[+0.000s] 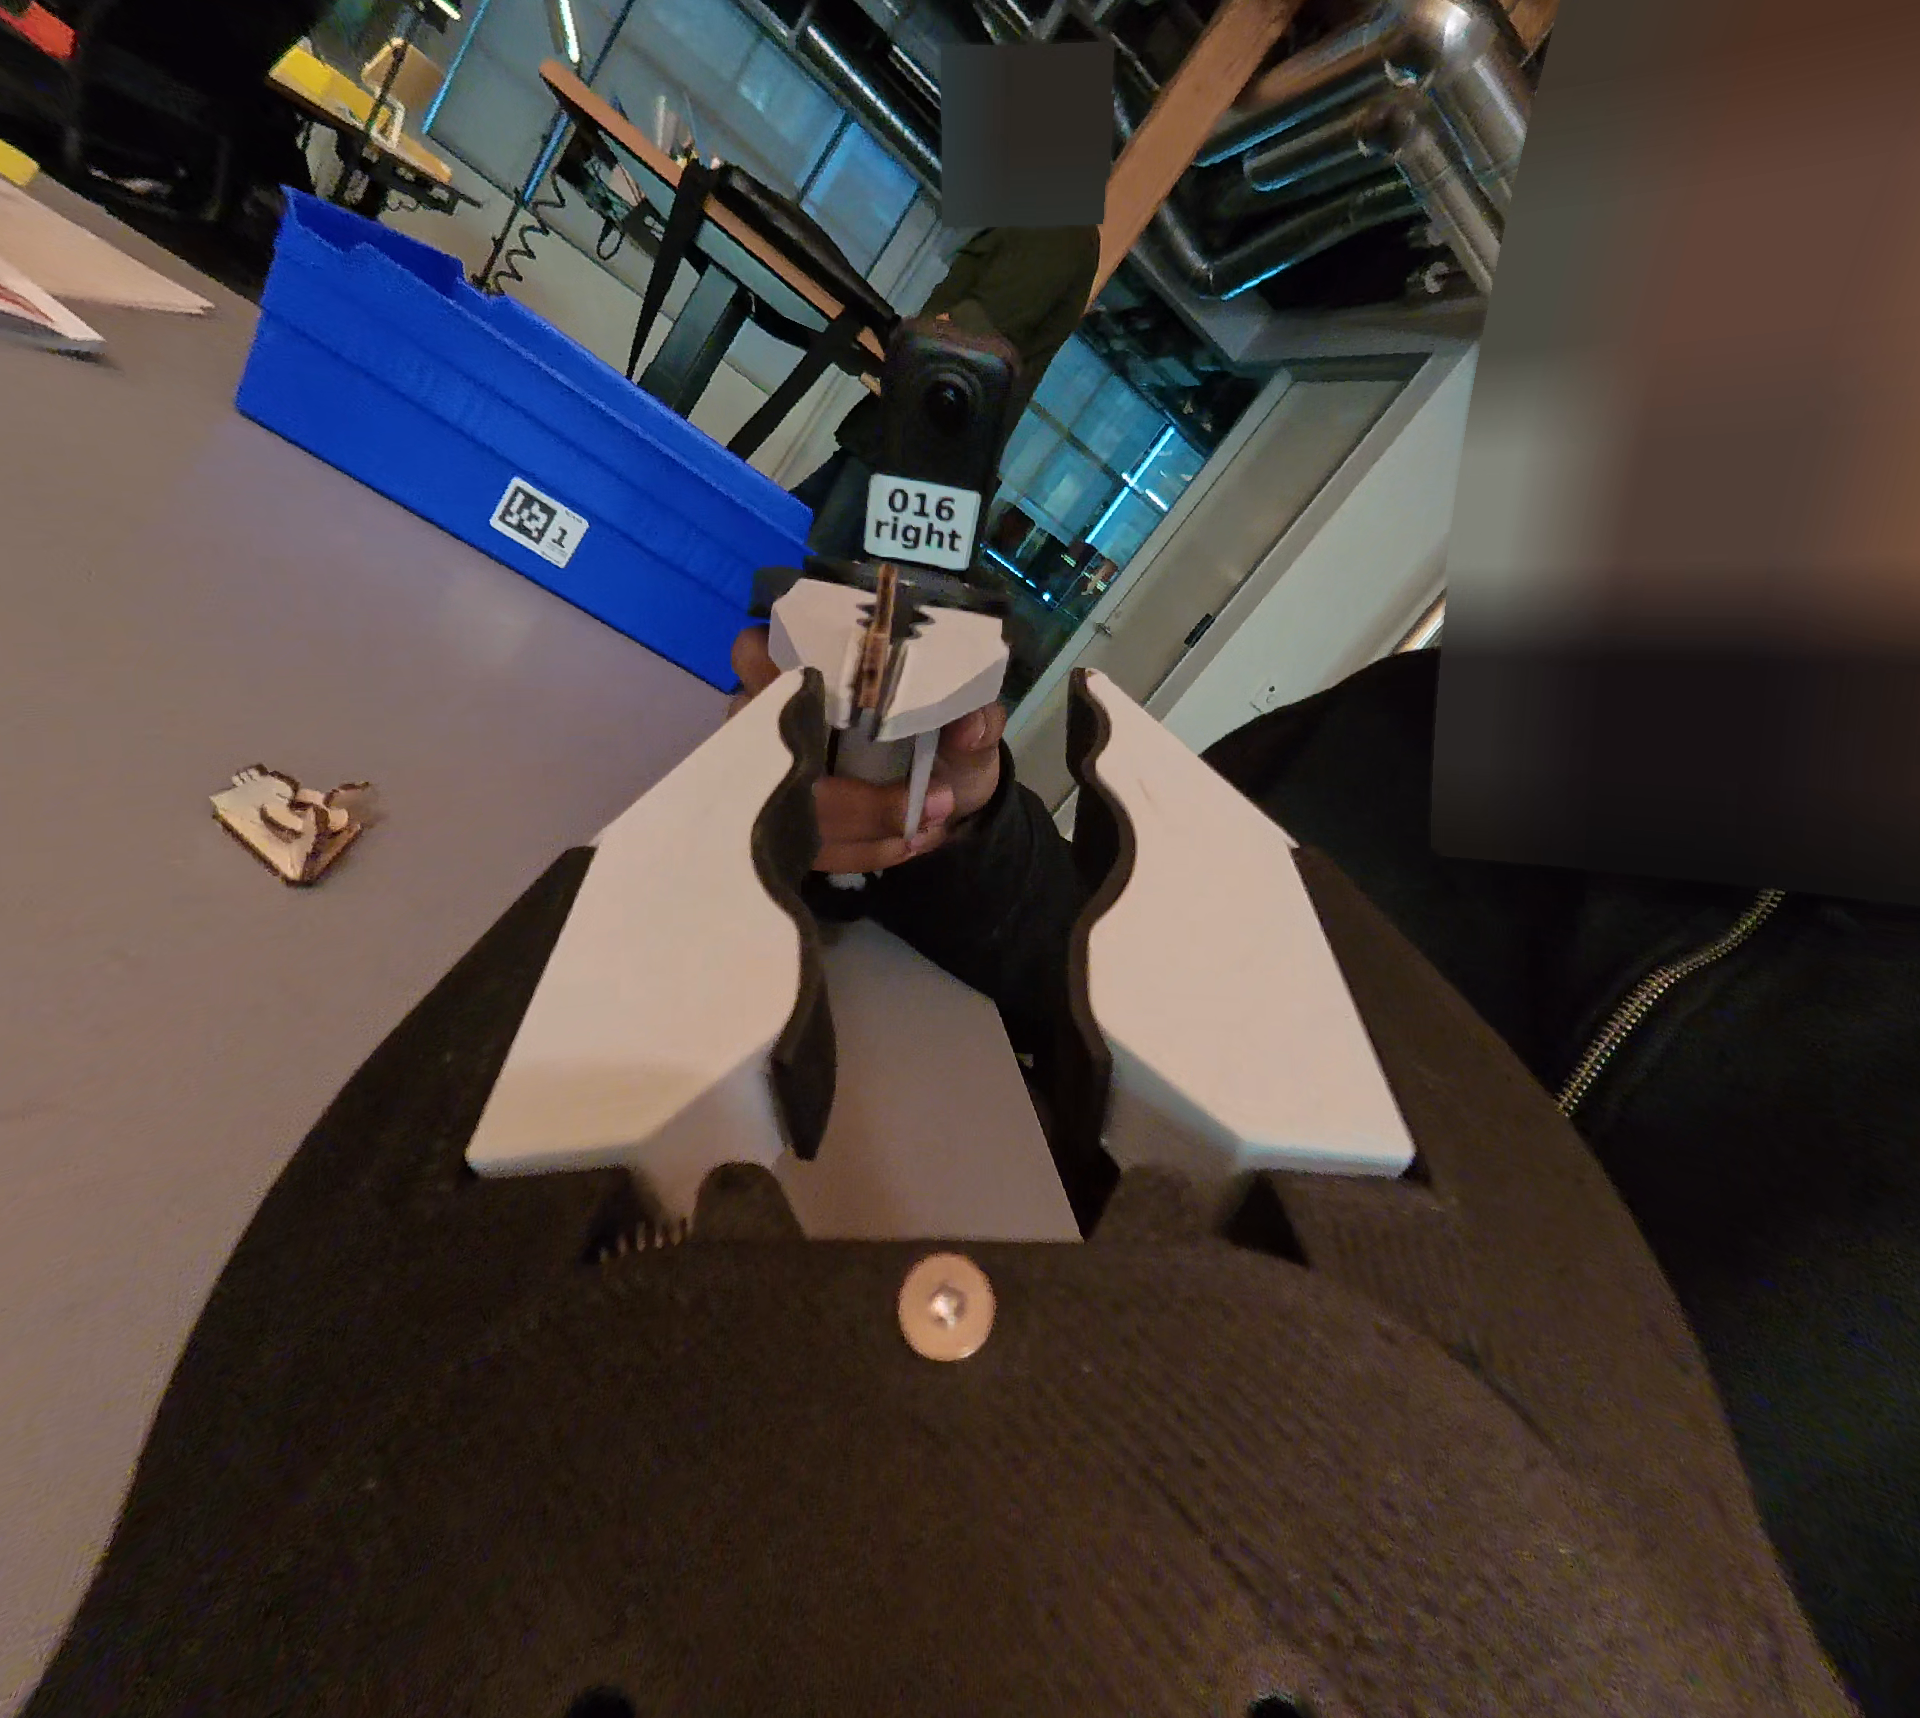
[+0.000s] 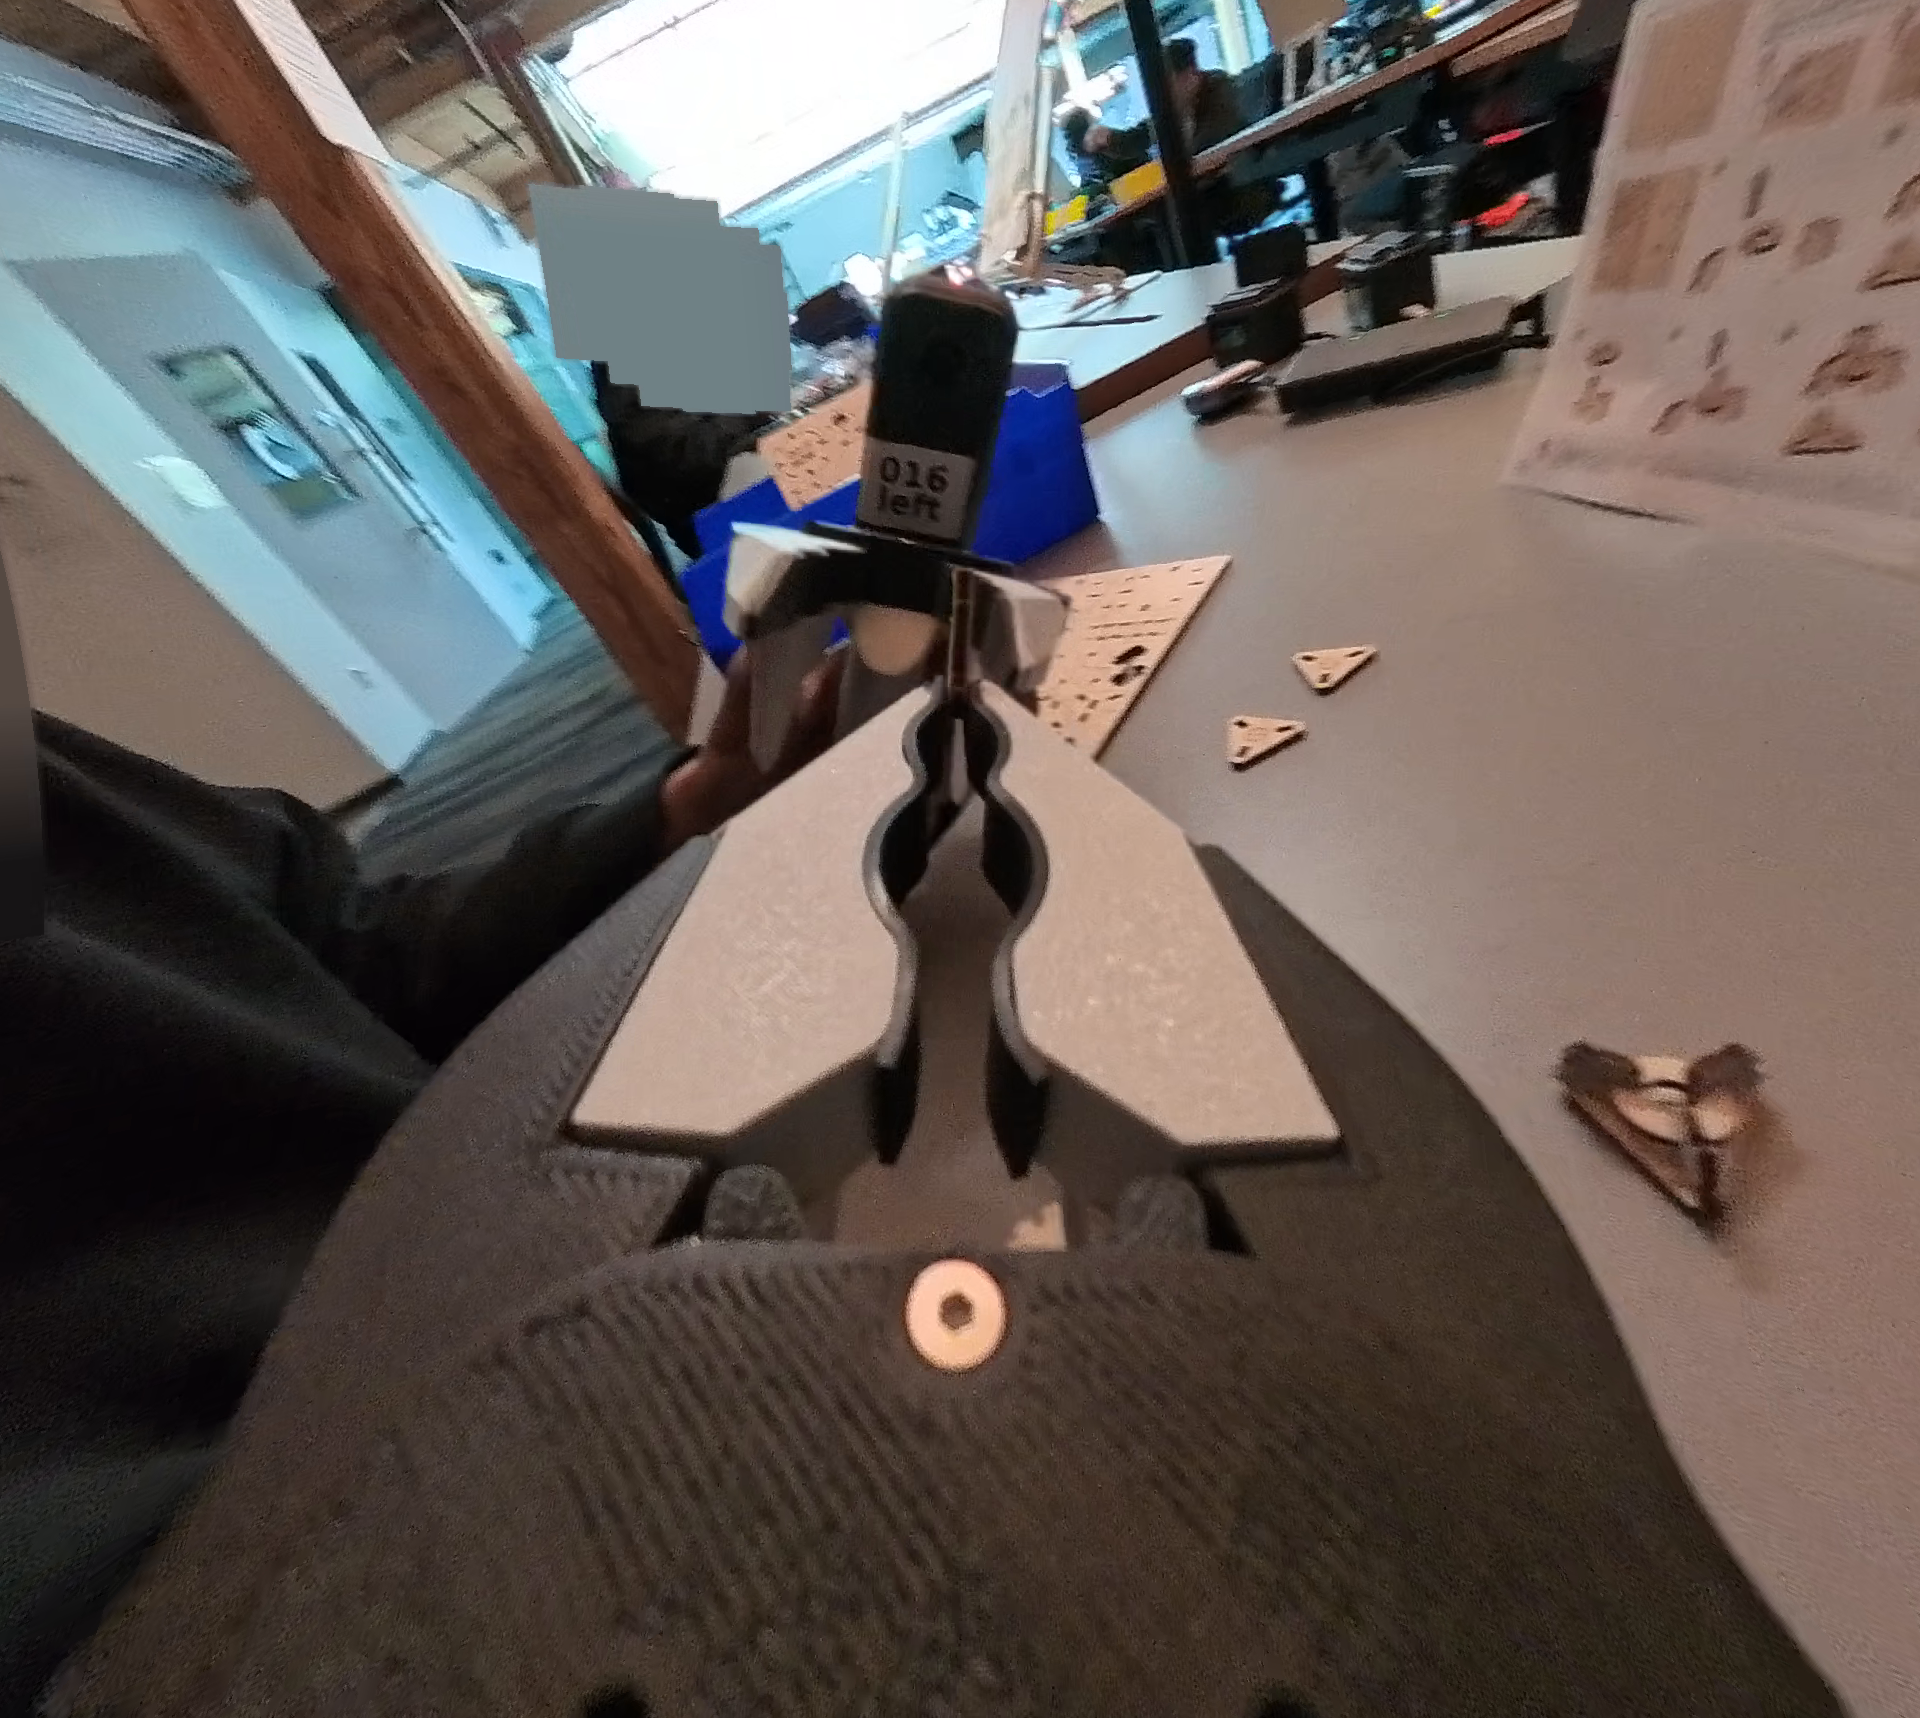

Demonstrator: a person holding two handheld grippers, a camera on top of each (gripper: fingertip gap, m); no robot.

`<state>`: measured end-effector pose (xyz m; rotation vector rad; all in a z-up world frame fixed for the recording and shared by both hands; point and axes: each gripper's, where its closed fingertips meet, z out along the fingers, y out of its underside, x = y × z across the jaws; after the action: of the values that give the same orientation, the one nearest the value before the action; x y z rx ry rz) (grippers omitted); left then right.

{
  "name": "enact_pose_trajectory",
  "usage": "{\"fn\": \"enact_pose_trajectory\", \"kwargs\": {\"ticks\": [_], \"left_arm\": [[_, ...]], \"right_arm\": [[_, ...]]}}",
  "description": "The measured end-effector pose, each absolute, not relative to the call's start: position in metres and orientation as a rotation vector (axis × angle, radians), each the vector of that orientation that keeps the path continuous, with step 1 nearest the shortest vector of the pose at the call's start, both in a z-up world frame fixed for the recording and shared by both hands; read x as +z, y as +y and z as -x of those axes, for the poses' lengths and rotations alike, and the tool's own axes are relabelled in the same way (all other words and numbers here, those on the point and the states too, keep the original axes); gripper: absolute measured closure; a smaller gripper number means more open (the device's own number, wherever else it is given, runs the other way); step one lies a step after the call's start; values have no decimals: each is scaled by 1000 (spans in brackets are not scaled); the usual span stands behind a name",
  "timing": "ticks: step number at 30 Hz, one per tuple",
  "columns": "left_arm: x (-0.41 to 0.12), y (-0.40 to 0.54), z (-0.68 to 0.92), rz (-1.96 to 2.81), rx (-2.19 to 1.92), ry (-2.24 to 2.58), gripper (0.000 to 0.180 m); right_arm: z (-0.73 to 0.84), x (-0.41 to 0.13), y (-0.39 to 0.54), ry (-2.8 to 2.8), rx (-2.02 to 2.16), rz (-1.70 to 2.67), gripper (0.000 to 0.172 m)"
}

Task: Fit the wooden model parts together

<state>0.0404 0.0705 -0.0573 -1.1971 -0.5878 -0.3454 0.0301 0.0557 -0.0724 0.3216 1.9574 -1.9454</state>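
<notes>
My right gripper [image 2: 956, 718] is shut on a thin flat wooden piece [image 2: 961, 645], seen edge-on and sticking out past the fingertips. In the left wrist view the right gripper [image 1: 883, 666] faces me with the same wooden piece [image 1: 885, 619] pinched between its white fingers. My left gripper [image 1: 940, 692] is open and holds nothing. Its fingertips stand on either side of the right gripper's tips. It also shows in the right wrist view [image 2: 894, 619], with one finger close beside the wooden piece. Both grippers are held above the grey table [image 1: 260, 629].
A blue bin [image 1: 499, 411] stands on the table behind the grippers. A small wooden assembly [image 2: 1662, 1118] lies on the table. A perforated wooden sheet [image 2: 1132, 629], two small wooden triangles [image 2: 1335, 662] and a printed sheet [image 2: 1745, 214] lie farther off. A person's dark sleeve [image 2: 260, 889] is close. My two grippers' fingertips are within a few centimetres of each other.
</notes>
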Motion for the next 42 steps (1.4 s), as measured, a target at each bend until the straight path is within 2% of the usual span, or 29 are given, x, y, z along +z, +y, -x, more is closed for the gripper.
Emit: {"fn": "enact_pose_trajectory", "kwargs": {"ticks": [2, 8, 12, 14, 20, 26, 30, 33, 34, 37, 42], "left_arm": [[-58, 72, -44, 1193, -347, -586, 138], [-67, 69, -45, 1211, -277, -622, 170], [-68, 68, -46, 1205, -289, -625, 170], [-65, 68, -48, 1173, -329, -614, 162], [-68, 69, -50, 1198, -321, -616, 177], [-73, 70, -51, 1248, -284, -624, 180], [-82, 53, -35, 1297, -72, -731, 180], [-92, 38, -24, 1309, 19, -832, 180], [-96, 36, -23, 1328, 32, -857, 180], [-107, 35, -18, 1393, 89, -905, 180], [-122, 41, -16, 1502, 137, -932, 180]], "right_arm": [[-33, -70, 56, 1893, -1920, -336, 172], [-44, -70, 53, 1830, -1875, -332, 172], [-46, -72, 53, 1859, -1877, -316, 172], [-46, -74, 52, 1877, -1866, -310, 172], [-51, -79, 51, 1918, -1842, -279, 172], [-54, -85, 50, 2009, -1837, -230, 172], [-19, -91, 63, 2186, -1951, -343, 152], [8, -98, 85, 2387, -2014, -369, 158], [9, -105, 90, 2459, -1979, -338, 156], [1, -139, 95, 2648, -1758, -251, 138], [-28, -170, 83, 2706, -1478, -155, 132]]}}
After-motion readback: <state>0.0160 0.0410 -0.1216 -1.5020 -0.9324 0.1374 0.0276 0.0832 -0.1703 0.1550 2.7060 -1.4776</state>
